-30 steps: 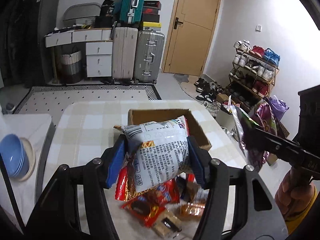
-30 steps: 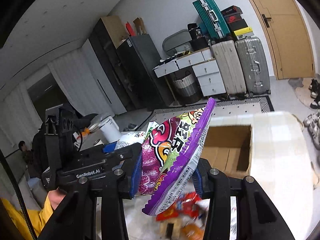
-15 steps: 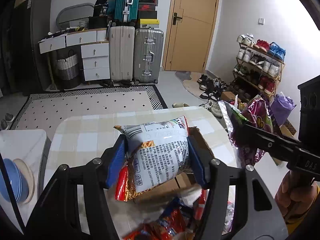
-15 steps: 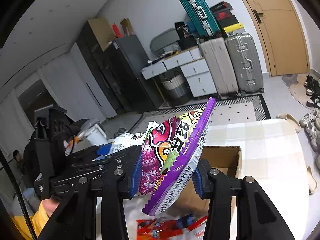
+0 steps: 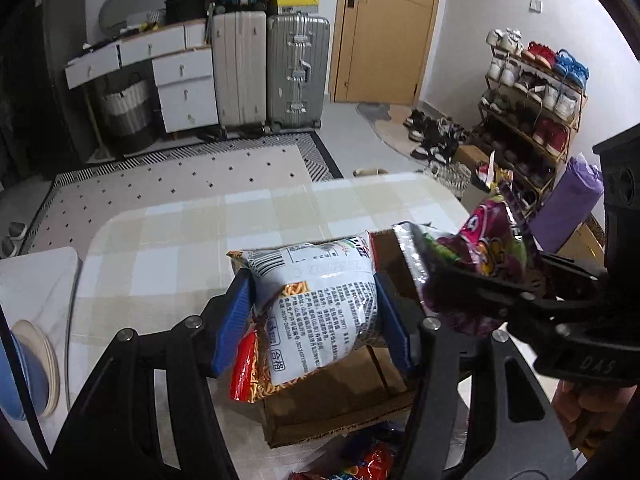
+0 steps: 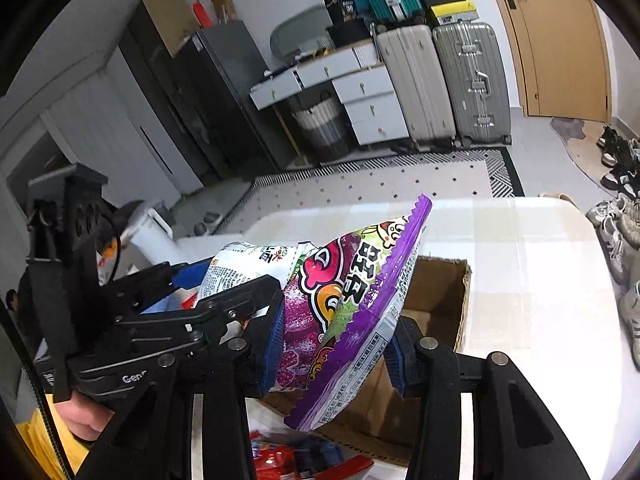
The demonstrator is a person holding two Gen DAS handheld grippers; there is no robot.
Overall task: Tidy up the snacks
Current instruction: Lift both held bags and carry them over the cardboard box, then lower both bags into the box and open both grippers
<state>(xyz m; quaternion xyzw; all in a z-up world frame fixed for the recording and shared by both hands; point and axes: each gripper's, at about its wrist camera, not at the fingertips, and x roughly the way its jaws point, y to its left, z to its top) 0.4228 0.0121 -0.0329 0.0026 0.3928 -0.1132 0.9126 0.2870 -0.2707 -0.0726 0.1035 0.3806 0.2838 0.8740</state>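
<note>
While the left tongs (image 5: 312,316) clamp a white-and-orange noodle-snack bag (image 5: 316,312) and the right tongs (image 6: 334,344) pinch a purple foil candy bag (image 6: 348,300) above the open brown cardboard box (image 6: 436,308), neither is dropped in yet, and red packets (image 6: 280,456) wait on the checked worktop (image 5: 192,232).

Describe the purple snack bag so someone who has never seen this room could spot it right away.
Start at the checked table and find the open cardboard box on it. Above the box, the right hand-held gripper pinches the purple snack bag. Unlike the white noodle packet beside it, it has a zigzag purple edge and cartoon lettering.
</note>
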